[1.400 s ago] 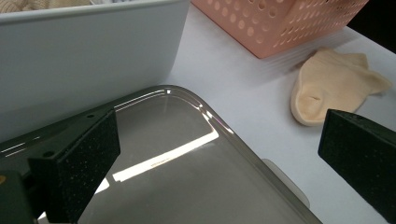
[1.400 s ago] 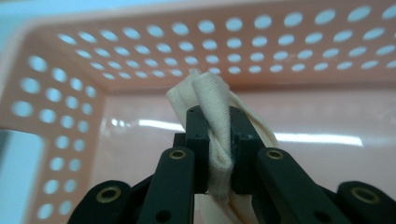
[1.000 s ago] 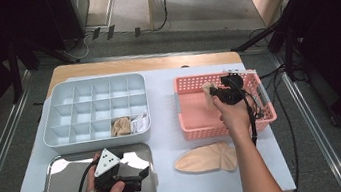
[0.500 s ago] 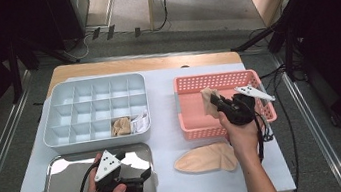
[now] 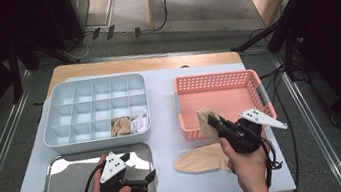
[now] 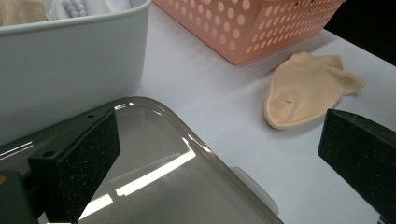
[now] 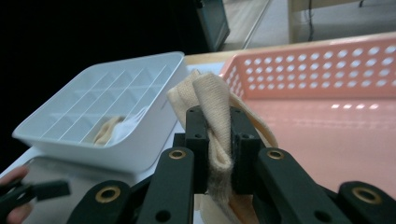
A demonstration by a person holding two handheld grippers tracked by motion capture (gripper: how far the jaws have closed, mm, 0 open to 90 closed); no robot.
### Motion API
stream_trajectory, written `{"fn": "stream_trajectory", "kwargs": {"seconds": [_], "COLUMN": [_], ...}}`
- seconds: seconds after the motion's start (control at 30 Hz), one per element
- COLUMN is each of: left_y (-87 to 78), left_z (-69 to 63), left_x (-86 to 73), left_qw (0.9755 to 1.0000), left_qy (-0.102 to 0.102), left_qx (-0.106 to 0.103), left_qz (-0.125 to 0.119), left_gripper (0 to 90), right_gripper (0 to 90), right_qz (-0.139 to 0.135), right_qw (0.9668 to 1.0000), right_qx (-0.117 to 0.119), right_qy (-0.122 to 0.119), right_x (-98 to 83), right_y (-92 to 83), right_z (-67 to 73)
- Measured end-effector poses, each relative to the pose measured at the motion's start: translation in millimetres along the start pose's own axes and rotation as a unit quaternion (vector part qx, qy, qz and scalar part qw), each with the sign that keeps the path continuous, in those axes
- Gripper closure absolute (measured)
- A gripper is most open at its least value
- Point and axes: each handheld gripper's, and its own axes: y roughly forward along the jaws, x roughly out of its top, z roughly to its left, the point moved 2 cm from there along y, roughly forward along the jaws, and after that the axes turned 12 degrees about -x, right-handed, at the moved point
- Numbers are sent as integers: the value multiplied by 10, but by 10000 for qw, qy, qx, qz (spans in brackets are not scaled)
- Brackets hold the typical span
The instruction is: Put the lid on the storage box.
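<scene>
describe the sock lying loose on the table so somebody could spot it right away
Find the pink basket at the table's right. Just in front of its near-left corner a beige sock lies flat on the white tabletop, unlike the sock pinched in the right hand-held gripper.

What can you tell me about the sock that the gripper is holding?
The held sock is beige, soft ribbed knit fabric. It is folded and bunched, pinched between the two black jaws of the right gripper, with a loop sticking up above them and the rest hanging below. In the high view it is up in the air at the near edge of the pink basket, above another beige sock lying flat on the table.
</scene>
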Motion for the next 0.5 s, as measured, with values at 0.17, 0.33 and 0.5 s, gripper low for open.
{"fn": "stream_trajectory", "kwargs": {"seconds": [0.17,0.33,0.5], "left_y": [9,28,43], "left_z": [-33,-69,-94], "left_x": [-3,-9,-16], "left_qw": [10000,9999,9998], "left_qy": [45,46,89], "left_qx": [-58,-111,-138], "left_qz": [50,69,111], "left_gripper": [0,0,0], "right_gripper": [811,812,800], "right_qz": [246,769,1095], "right_qw": [9997,9969,9937], "right_qx": [74,121,-69], "right_qy": [1,112,223], "right_x": [-299,-671,-930], "right_y": [-137,-143,-45], "right_z": [102,132,-5]}}
